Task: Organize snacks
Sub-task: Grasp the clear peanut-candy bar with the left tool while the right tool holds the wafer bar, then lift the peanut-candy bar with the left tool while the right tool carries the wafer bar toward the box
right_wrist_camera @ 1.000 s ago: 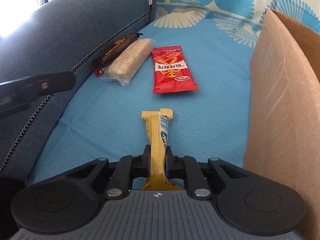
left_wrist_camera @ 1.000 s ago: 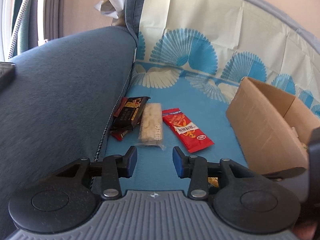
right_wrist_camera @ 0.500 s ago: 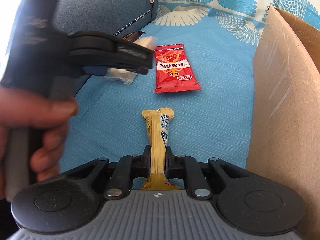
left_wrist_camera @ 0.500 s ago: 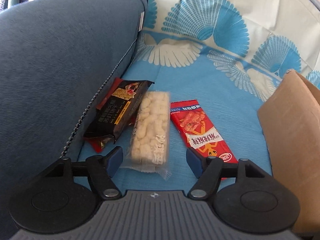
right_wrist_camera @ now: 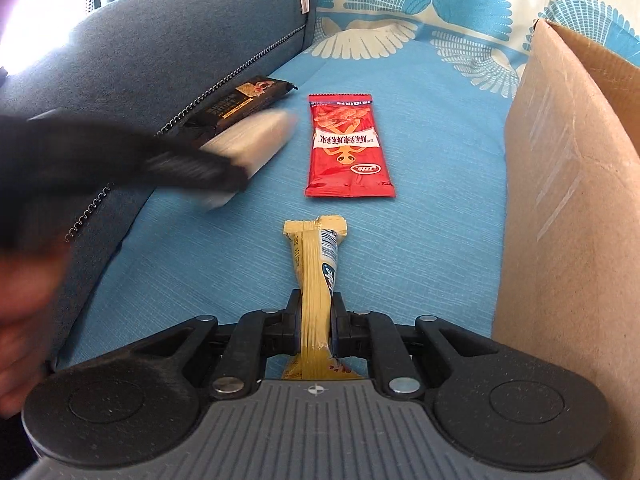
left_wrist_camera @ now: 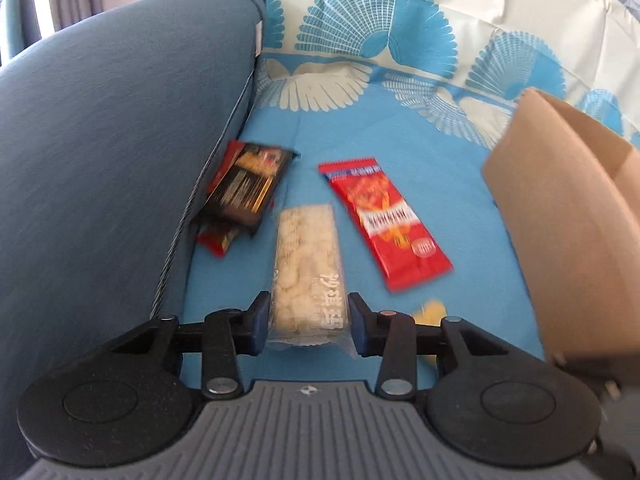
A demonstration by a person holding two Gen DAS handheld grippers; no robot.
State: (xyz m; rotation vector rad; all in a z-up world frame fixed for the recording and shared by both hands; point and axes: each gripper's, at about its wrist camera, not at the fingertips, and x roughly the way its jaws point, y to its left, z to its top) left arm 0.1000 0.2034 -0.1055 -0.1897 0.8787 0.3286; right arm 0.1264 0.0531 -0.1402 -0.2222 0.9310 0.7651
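My left gripper (left_wrist_camera: 308,320) has a pale puffed-rice bar (left_wrist_camera: 306,264) in a clear wrapper between its blue pads. The jaws are closing and the pads press on the wrapper's sides. In the right wrist view that bar (right_wrist_camera: 256,140) is blurred under the left gripper's dark finger (right_wrist_camera: 192,164). My right gripper (right_wrist_camera: 316,320) is shut on a yellow snack bar (right_wrist_camera: 316,264), which points forward over the blue cloth. A red packet (left_wrist_camera: 386,220) lies flat to the right of the pale bar. A dark packet (left_wrist_camera: 248,184) leans against the sofa arm.
An open cardboard box (right_wrist_camera: 568,220) stands close on the right. The blue-grey sofa arm (left_wrist_camera: 100,160) walls off the left side. A patterned blue and cream cloth (right_wrist_camera: 420,128) covers the seat. A hand (right_wrist_camera: 24,300) holds the left gripper at the left edge.
The left gripper went forward to the snacks, opened wide around the pale bar, then closed on it; the bar has shifted away from the dark packet. The right gripper has kept still.
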